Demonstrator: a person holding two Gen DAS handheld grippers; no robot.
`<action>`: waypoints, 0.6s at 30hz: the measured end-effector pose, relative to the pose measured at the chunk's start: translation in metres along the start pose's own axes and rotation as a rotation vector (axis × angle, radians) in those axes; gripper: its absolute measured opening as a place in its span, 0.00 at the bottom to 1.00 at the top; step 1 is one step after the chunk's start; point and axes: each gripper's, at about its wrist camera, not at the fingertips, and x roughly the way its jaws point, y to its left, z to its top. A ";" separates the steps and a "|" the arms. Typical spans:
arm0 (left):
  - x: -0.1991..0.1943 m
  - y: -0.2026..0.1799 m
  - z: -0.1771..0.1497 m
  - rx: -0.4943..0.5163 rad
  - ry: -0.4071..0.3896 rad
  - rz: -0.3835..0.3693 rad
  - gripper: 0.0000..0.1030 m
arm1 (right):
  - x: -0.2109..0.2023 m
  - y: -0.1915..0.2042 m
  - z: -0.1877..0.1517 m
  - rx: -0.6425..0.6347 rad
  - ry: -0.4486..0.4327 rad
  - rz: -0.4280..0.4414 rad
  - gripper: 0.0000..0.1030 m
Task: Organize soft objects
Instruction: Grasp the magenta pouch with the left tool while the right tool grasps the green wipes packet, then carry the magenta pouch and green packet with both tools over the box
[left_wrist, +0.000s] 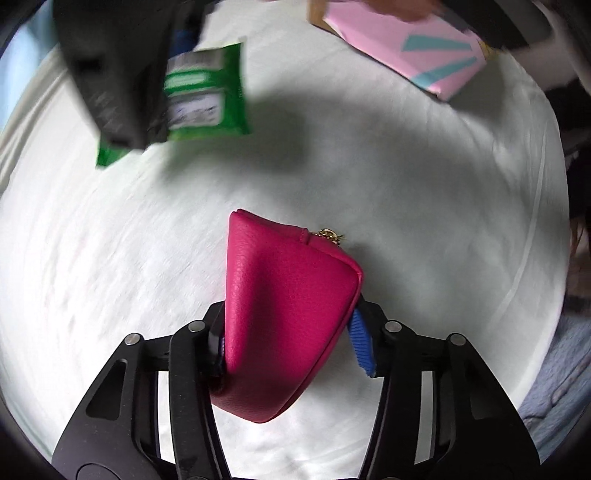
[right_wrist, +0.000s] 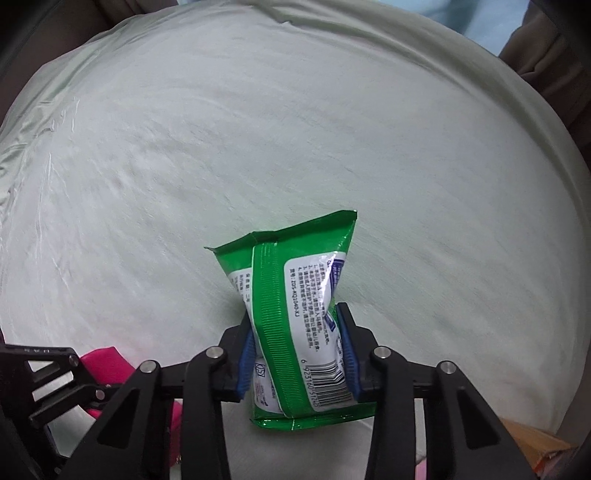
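Currently both tongs are loaded over the white sheet (right_wrist: 295, 129). Left gripper (left_wrist: 291, 332) pinches the pink pouch (left_wrist: 288, 314) across its lower body; faux-leather, soft, light, dents under the pads, so grip mid-body, away from the zipper pull (left_wrist: 330, 234). Right gripper (right_wrist: 297, 354) squeezes the green wipes pack (right_wrist: 291, 325) at its waist; slick film, squashy, likely to slip, so keep the hold central. Pink box (left_wrist: 413, 48) lies beyond the pouch.
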 end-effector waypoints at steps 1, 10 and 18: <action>-0.005 0.003 0.000 -0.018 -0.004 0.002 0.45 | -0.007 0.002 -0.002 0.005 -0.005 -0.005 0.35; -0.088 0.020 -0.018 -0.168 -0.099 0.086 0.44 | -0.100 0.001 -0.018 0.091 -0.101 -0.031 0.35; -0.185 0.026 -0.038 -0.291 -0.215 0.134 0.44 | -0.207 0.010 -0.050 0.191 -0.208 -0.065 0.35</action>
